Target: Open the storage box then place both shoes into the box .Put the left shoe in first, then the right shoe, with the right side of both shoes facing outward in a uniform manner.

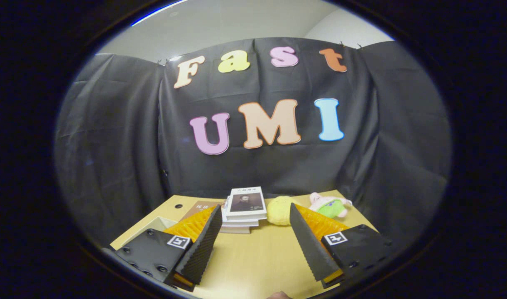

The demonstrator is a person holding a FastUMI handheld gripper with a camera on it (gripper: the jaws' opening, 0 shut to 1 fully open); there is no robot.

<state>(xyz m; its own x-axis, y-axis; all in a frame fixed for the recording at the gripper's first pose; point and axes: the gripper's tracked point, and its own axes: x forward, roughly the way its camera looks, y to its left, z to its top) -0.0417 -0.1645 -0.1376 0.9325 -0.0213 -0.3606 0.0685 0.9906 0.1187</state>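
pale wooden tabletop [253,253] is bare between your fingers | your gripper [253,241] is spread wide, holding nothing, guessing you're just lining up | stack of white-covered books [244,209] beyond | round yellow plush [279,211] | can't spot box or shoes

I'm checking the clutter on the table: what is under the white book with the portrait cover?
The white portrait-cover book tops a short stack of books on the wooden table, beyond the open gripper. Their covers are hidden. A brown book lies beside.

Book [246,202] cover print too small to read
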